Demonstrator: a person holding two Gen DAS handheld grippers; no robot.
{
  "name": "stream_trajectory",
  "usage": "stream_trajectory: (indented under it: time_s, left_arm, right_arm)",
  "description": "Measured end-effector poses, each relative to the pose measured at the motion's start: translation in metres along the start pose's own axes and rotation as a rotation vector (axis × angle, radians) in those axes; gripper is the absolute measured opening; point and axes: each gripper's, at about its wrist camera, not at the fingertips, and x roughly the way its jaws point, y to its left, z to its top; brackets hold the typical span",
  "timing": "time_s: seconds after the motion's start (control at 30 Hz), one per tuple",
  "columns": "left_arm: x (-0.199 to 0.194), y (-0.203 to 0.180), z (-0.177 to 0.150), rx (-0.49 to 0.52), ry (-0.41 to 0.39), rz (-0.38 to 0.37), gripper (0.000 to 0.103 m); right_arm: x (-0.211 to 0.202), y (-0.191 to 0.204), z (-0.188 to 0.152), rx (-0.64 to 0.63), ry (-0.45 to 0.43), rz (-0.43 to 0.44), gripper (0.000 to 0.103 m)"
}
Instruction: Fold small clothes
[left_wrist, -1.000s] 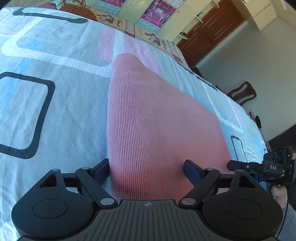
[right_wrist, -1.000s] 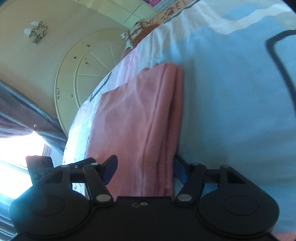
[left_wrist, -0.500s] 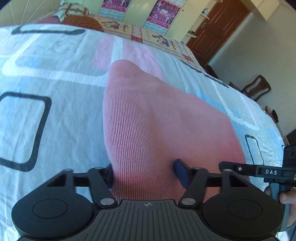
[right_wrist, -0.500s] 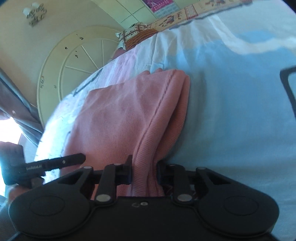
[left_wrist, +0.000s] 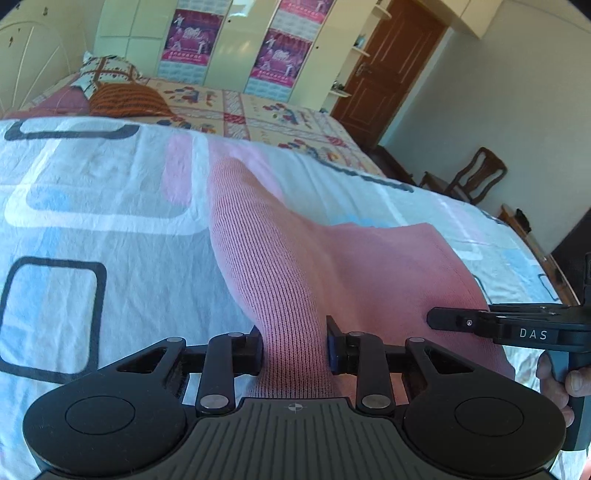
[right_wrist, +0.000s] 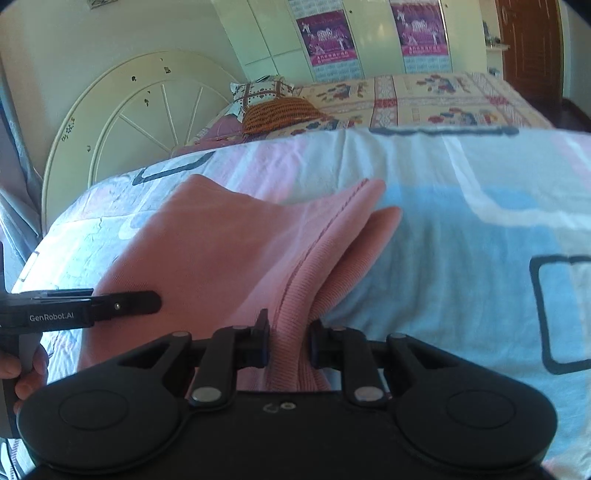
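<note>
A pink knitted garment lies partly folded on the patterned bedsheet. My left gripper is shut on its near edge and lifts that edge off the bed. My right gripper is shut on the garment's other near corner, on the ribbed hem, also raised. The right gripper shows at the right of the left wrist view; the left gripper shows at the left of the right wrist view. The garment's far end rests on the sheet.
The sheet has blue, pink and grey blocks with dark outlines. Beyond it lie a patterned bedspread, pillows and a round white headboard. A wooden door and a chair stand at the far right.
Both grippers closed from open onto the garment's near edge and lifted it. The cameras tilted up, showing more of the room.
</note>
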Motion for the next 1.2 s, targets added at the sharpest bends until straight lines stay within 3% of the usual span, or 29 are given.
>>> stream_trajectory:
  time_s: [0.27,0.63,0.87,1.1,1.2]
  left_arm:
    - [-0.049,0.037,0.006,0.017,-0.046,-0.031,0.029]
    - [-0.108,0.144,-0.009,-0.041,-0.069,0.015,0.029]
    - [-0.123,0.214,-0.03,-0.106,-0.067,0.02,0.029]
    - [-0.117,0.268,-0.065,-0.195,-0.05,-0.024,0.03]
    - [-0.112,0.278,-0.075,-0.242,-0.06,-0.027,0.042]
  right_arm:
    - [-0.004,0.062,0.008,-0.042,-0.042,-0.025,0.019]
    - [0.046,0.16,0.01,-0.1,-0.017,0.034,0.019]
    - [0.084,0.21,0.004,-0.12,0.024,0.074,0.019]
    - [0.119,0.213,-0.02,-0.055,0.094,0.08,0.019]
    - [0.133,0.195,-0.029,0.002,0.134,0.086,0.02]
